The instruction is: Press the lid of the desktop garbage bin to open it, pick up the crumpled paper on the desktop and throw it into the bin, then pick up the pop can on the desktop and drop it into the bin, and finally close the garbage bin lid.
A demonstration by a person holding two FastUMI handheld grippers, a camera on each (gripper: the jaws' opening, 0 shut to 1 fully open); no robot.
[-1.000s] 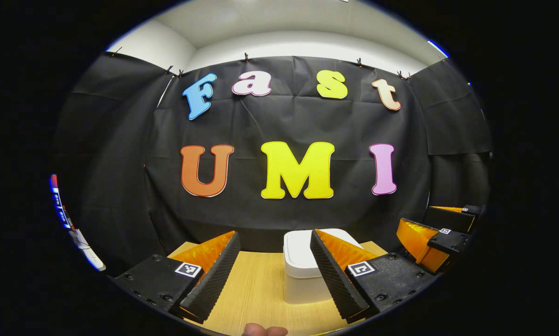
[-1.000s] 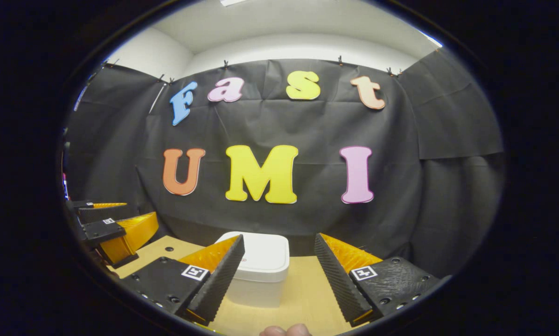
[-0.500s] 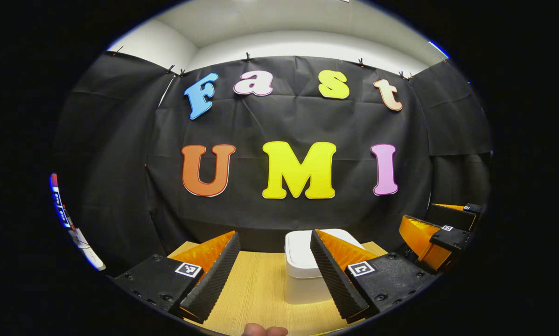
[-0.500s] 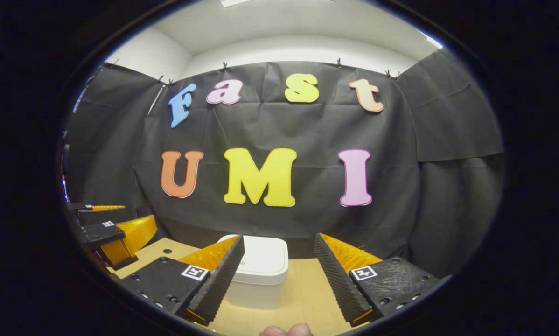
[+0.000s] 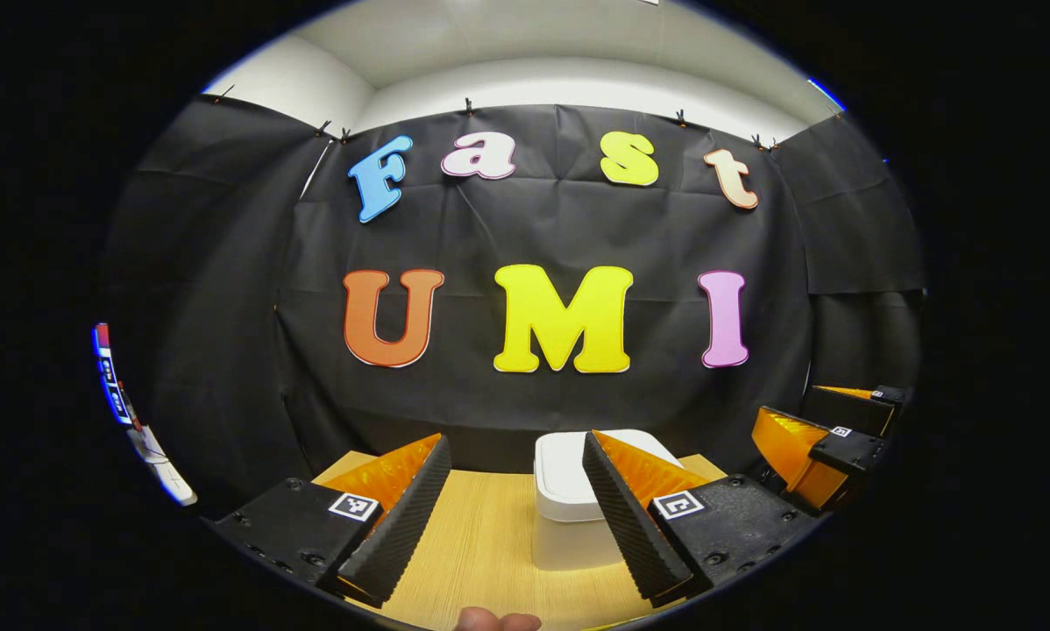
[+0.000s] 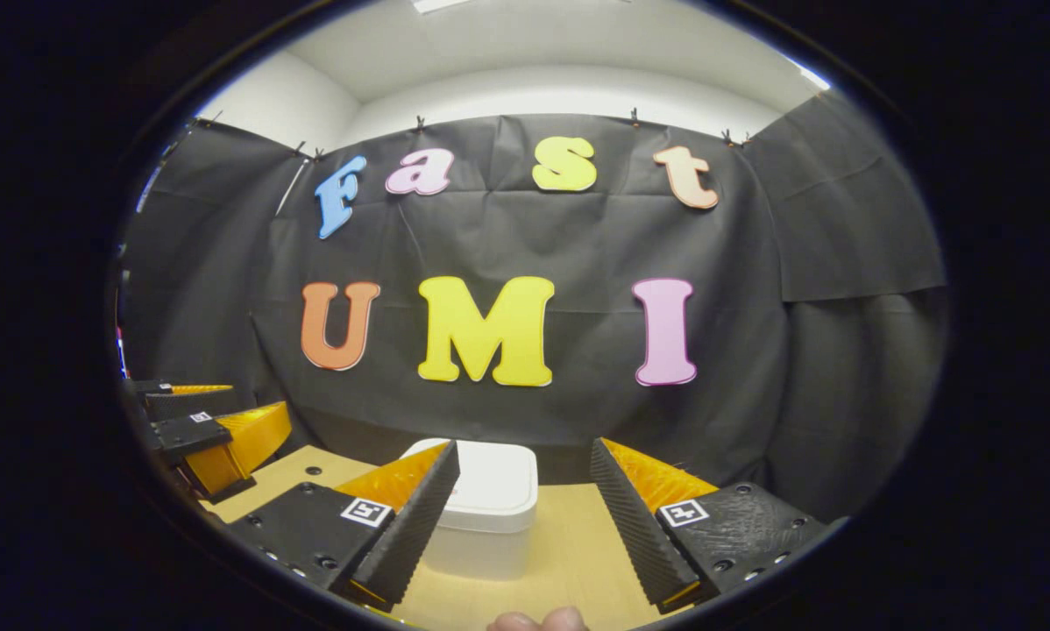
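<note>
Both cams low, facing bin [image 5: 569,491], wall.

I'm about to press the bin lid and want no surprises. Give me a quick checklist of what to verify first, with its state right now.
1. Lid of the garbage bin shut, ready to press: ok.
2. Left tongs open and holding nothing: ok.
3. Right tongs open and holding nothing: ok.
4. Bin upright on the wooden desktop: ok.
5. Both tongs apart from the bin, not touching it: ok.
6. Crumpled paper and pop can located: cannot tell.
</note>
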